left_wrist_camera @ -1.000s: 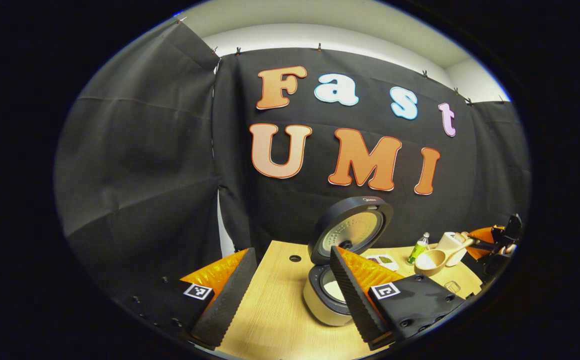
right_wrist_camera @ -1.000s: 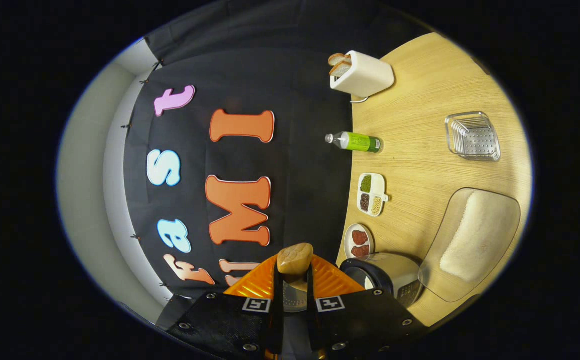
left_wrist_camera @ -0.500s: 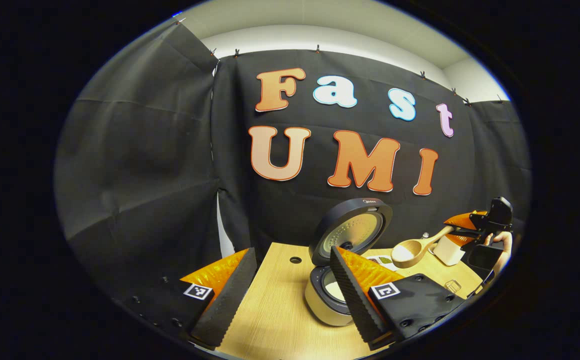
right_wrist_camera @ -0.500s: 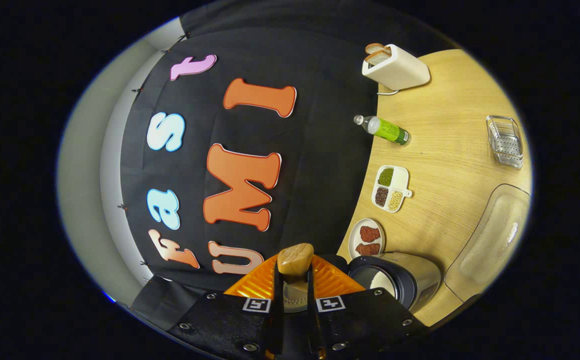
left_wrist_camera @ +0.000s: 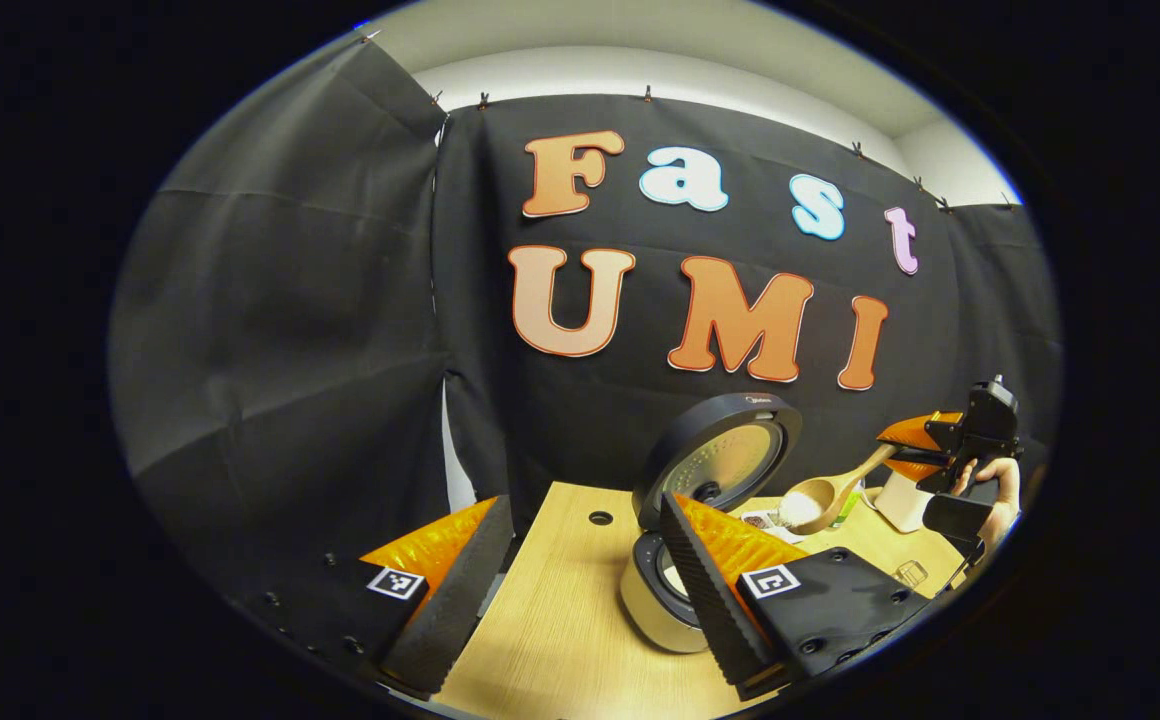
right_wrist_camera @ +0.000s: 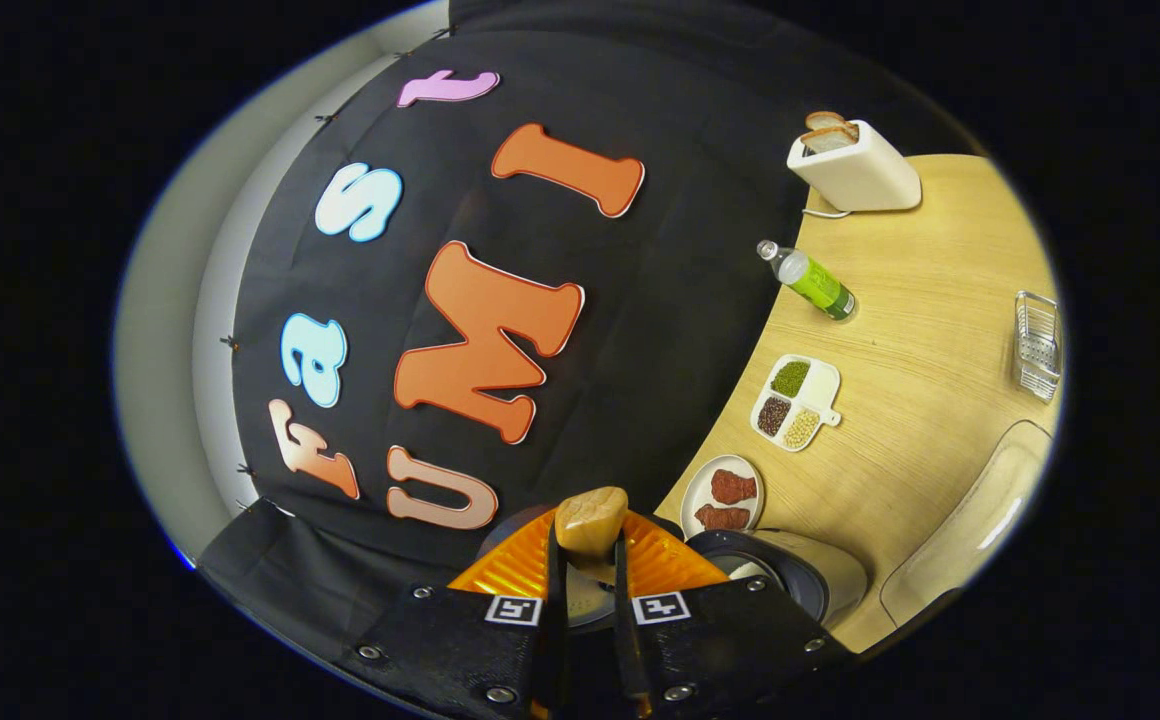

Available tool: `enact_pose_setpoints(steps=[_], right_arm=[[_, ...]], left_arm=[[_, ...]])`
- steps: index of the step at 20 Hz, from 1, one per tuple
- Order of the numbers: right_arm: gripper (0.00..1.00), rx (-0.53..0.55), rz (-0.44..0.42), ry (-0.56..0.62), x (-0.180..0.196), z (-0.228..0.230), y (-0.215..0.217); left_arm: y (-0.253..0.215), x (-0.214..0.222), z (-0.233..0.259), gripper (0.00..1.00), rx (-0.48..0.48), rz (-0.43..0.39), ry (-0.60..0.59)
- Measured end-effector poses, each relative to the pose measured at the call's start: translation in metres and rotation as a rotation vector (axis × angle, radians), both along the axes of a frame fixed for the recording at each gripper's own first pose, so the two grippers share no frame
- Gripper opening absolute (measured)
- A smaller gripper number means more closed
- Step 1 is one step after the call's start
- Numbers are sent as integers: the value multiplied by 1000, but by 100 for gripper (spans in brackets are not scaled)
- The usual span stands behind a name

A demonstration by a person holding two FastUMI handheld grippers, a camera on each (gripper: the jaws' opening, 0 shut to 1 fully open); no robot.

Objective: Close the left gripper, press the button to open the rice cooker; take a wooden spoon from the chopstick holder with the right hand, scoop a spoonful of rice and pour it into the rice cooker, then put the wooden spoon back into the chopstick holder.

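Note:
The rice cooker (left_wrist_camera: pixel 652 600) stands on the wooden table (left_wrist_camera: pixel 560 630) with its round lid (left_wrist_camera: pixel 722 460) raised; white rice lies in its pot. My left gripper (left_wrist_camera: pixel 584 505) hovers open in front of it, nothing between its fingers. In the left gripper view, the wooden spoon (left_wrist_camera: pixel 818 497) carries a heap of rice just right of the lid, and my right gripper (left_wrist_camera: pixel 925 450) is shut on its handle. In the right gripper view, the handle end (right_wrist_camera: pixel 590 520) sticks up between the closed fingers of the right gripper (right_wrist_camera: pixel 588 548), with the cooker (right_wrist_camera: pixel 808 585) below to the right.
A plate of meat (right_wrist_camera: pixel 725 495), a divided dish of beans (right_wrist_camera: pixel 796 402), a green bottle (right_wrist_camera: pixel 812 282) and a white toaster with bread (right_wrist_camera: pixel 855 168) line the table's back edge. A clear ribbed holder (right_wrist_camera: pixel 1036 342) and a clear rice tub (right_wrist_camera: pixel 980 520) sit nearer. A hand (left_wrist_camera: pixel 1002 482) holds the right gripper.
The right gripper has lifted the rice-filled spoon and carried it left, from near the toaster to beside the cooker's lid. The left gripper has barely shifted.

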State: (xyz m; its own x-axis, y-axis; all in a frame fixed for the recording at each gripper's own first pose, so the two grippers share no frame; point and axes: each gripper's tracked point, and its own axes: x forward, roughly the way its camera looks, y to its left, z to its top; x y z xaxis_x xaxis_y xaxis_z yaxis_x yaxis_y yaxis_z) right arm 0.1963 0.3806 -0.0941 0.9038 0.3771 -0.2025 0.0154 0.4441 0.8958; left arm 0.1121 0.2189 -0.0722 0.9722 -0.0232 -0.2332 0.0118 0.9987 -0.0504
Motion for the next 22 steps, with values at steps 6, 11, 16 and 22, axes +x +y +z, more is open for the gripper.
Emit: enact_pose_setpoints(steps=[6, 11, 16, 22], right_arm=[[19, -56, 12, -18, 3, 0, 7], [19, -92, 29, -26, 5, -3, 14], [18, -142, 48, -37, 3, -6, 23], [18, -233, 65, -79, 2, -4, 33]], left_arm=[[4, 3, 2, 97, 3, 9, -4], [6, 2, 2, 97, 8, 16, -3], [9, 3, 4, 98, 18, 20, -5], [12, 3, 2, 99, 15, 28, 4]])
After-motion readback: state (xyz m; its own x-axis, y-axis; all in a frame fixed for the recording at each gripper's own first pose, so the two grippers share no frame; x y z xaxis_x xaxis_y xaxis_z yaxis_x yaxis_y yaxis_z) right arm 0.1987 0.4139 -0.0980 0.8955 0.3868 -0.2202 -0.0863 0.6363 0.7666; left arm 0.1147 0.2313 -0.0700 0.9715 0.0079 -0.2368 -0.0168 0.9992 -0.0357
